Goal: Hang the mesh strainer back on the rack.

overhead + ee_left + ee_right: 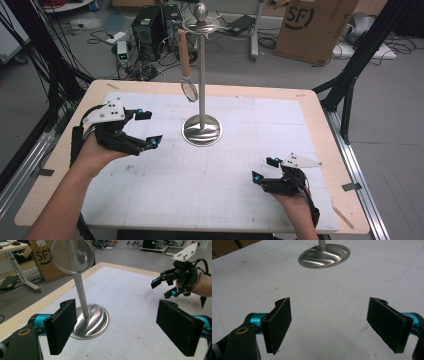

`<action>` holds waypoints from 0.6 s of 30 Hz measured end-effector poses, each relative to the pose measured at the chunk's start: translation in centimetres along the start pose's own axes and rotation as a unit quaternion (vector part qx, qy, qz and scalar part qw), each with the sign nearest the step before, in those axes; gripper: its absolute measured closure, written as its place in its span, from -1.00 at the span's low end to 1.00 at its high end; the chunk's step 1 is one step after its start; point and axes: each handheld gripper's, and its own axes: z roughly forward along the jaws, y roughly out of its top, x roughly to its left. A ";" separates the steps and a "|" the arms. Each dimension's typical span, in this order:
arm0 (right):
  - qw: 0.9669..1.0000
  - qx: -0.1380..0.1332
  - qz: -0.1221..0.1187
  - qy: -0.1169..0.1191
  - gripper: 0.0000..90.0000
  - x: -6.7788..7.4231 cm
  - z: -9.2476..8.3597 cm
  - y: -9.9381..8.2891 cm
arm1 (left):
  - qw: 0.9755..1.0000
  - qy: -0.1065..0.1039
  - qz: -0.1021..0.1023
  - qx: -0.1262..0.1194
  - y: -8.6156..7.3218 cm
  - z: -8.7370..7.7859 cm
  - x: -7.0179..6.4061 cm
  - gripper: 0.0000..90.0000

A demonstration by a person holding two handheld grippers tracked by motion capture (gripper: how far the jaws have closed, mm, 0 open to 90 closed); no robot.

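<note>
Steel stand (201,131), mid-surface, wood-handled round strainer (186,65) hung off its top ring. Your left hand-held gripper (146,128) & right hand-held gripper (264,169): both open, empty, flanking for approach.

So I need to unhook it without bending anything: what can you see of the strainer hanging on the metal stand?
The strainer hangs upright from the ring at the top of the metal stand, handle up and head down, beside the pole. Its handle looks like light wood. Its small round head has a thin metal rim and what looks like fine mesh, through which the pole shows in the left gripper view. It hangs clear of the stand's base; whether it touches the pole is unclear. Neither open gripper touches it.
</note>
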 end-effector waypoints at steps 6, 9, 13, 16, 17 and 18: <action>1.000 -0.001 0.002 0.000 -0.58 0.1 -0.1 0.0 | 1.000 -0.005 -0.003 -0.006 -1.6 0.1 -0.8 -0.61; 1.000 -0.002 0.001 0.001 -0.58 0.1 -0.1 0.0 | 1.000 -0.004 -0.008 -0.009 -2.2 0.2 -0.9 -0.61; 1.000 -0.001 -0.001 0.000 -0.58 0.1 0.0 0.0 | 1.000 0.000 -0.006 -0.008 -2.9 0.2 -1.2 -0.61; 1.000 -0.001 0.000 0.000 -0.58 0.0 0.0 0.0 | 1.000 0.000 -0.005 -0.008 -3.4 0.2 -1.5 -0.61; 1.000 0.000 0.001 0.000 -0.58 0.0 -0.1 0.0 | 1.000 0.001 -0.004 -0.007 -3.5 0.2 -1.6 -0.61; 1.000 0.000 0.001 0.000 -0.58 0.0 -0.1 0.0 | 1.000 0.001 -0.004 -0.007 -3.7 0.2 -1.7 -0.61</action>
